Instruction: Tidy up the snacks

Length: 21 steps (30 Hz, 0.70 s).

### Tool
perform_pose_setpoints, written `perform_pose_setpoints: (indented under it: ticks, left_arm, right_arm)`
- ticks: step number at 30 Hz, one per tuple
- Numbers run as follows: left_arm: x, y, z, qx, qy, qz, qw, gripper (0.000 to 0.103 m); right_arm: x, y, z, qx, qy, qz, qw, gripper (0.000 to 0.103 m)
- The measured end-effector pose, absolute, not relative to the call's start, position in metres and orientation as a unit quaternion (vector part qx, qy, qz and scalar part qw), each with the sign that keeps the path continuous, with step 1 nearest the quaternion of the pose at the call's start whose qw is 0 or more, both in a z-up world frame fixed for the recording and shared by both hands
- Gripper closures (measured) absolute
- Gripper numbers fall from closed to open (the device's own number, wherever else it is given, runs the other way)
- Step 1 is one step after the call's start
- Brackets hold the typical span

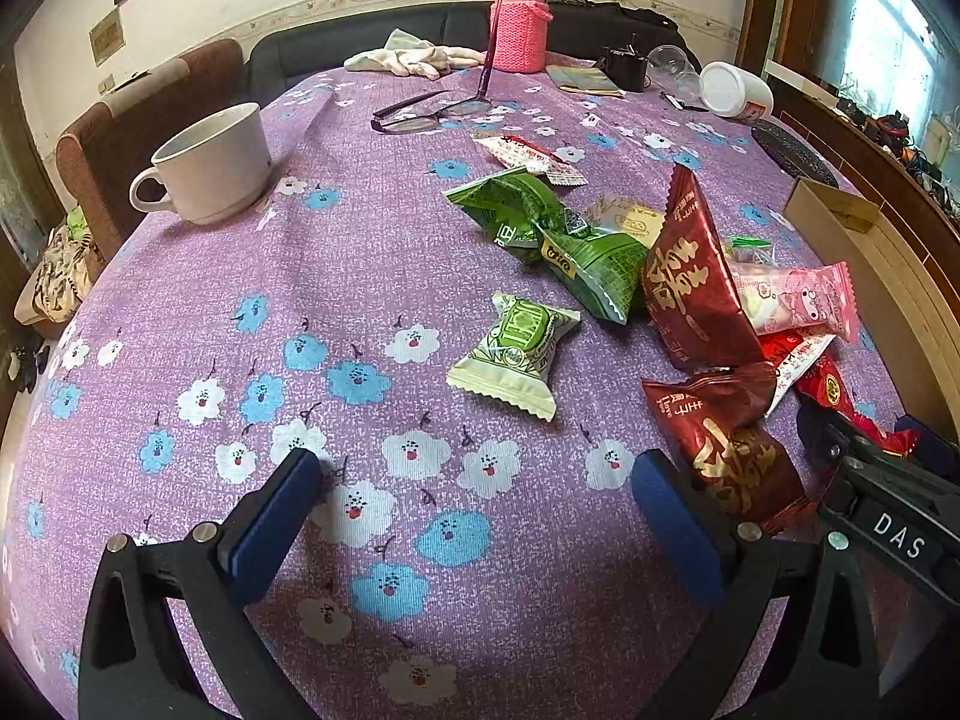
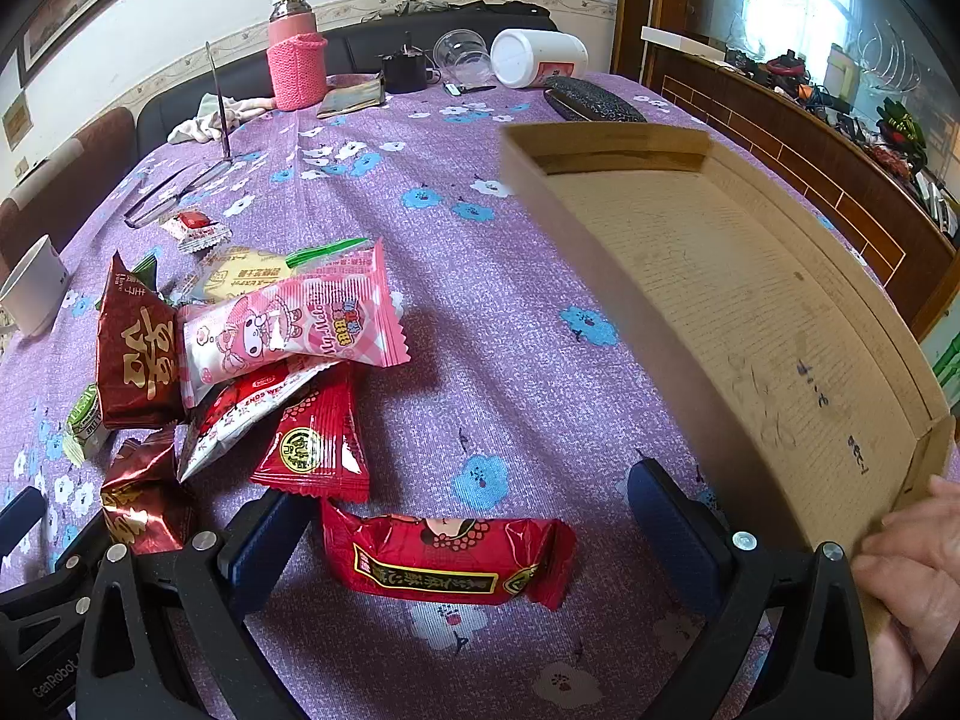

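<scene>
Desk point(image 1: 180, 276): it is wearing a purple flowered cloth and carrying everything here; nothing is lying in the space ahead of the left gripper.
Cardboard box point(image 2: 750, 276): it is sitting empty along the right side of the desk, tilted up, with a hand point(image 2: 918, 570) holding its near corner. No snack is lying in it yet.
Snack pile point(image 1: 690, 300): wrapped packets are lying loose in a heap left of the box, overlapping one another, so the sorting is looking barely begun.
Right gripper point(image 2: 474, 540): its fingers are spread wide and gripping nothing, straddling a red packet point(image 2: 444, 558) that is lying flat on the cloth between them, just apart from the heap.
Left gripper point(image 1: 480, 510): its fingers are also spread wide, hovering low over bare cloth, with a dark red packet point(image 1: 732, 450) just beside the right finger.
Cup point(image 1: 210, 165): it is standing upright near the far left edge, well apart from the snacks.
Glasses point(image 1: 432, 111): they are lying open beyond the pile.
Risk, red packet: the glossy wrapper is likely to slide or crumple if the fingers are closing on its puffed middle off-centre.
Risk, box: being tilted and hand-held, it may be shifting as a packet is dropped in, so the packet could be bouncing off the wall onto the cloth.
Risk, pile: a sweep through the heap could be dragging neighbours along.
</scene>
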<state>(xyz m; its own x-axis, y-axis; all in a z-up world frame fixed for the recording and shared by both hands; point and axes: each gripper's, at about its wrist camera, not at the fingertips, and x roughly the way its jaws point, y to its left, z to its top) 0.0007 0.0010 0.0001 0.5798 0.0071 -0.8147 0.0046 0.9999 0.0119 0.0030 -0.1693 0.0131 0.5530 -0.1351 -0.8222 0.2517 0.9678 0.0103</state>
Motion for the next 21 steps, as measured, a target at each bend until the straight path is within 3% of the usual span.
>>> perform_pose_setpoints:
  ticks: [21]
  left_arm:
    - [-0.0011, 0.0007, 0.0012, 0.004, 0.463, 0.002, 0.886, 0.000]
  right_arm:
    - [0.0036, -0.1695, 0.0131, 0.061, 0.461, -0.111, 0.878, 0.001]
